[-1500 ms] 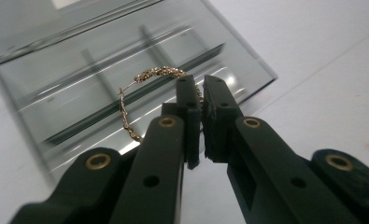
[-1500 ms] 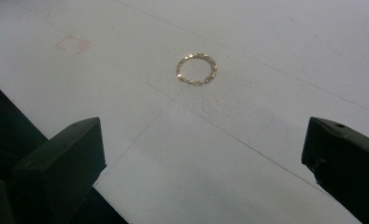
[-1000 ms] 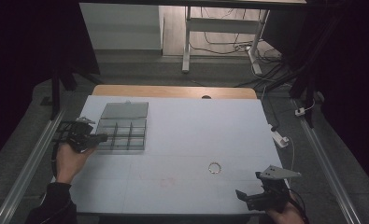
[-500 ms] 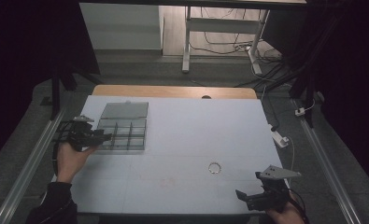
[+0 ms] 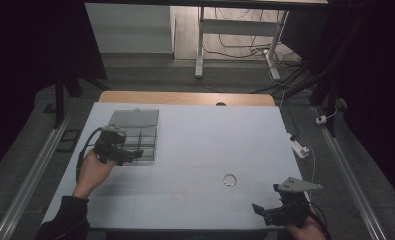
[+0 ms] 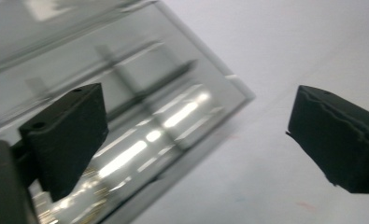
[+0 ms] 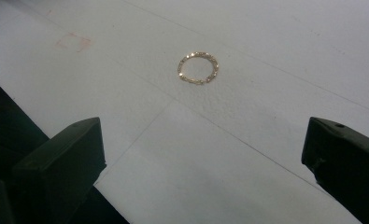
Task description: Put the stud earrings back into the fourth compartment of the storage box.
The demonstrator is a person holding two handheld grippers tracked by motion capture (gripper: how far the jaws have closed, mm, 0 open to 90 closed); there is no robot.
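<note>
A clear plastic compartment box (image 5: pixel 135 131) with its lid open lies at the table's left rear; in the left gripper view its dividers (image 6: pixel 140 79) fill the upper left. My left gripper (image 5: pixel 127 156) hovers open at the box's near edge, and its own view (image 6: pixel 196 140) has one jaw over the box and the other over bare table. A small gold ring-shaped bracelet (image 5: pixel 229 180) lies flat right of centre, and it appears ahead of the jaws (image 7: pixel 198 68) in the right gripper view. My right gripper (image 5: pixel 261 210) stays open at the front right edge, well short of the bracelet (image 7: pixel 201 172).
The white table top (image 5: pixel 205 145) has a wooden strip (image 5: pixel 185 98) along its far edge. A faint red square mark (image 7: pixel 74 42) lies left of the bracelet. A white power strip (image 5: pixel 300 148) hangs off the right side. Metal rails (image 5: pixel 30 180) run along both flanks.
My left gripper has moved right and slightly nearer, from the box's left side to its near edge. The right gripper and the bracelet have stayed put.
</note>
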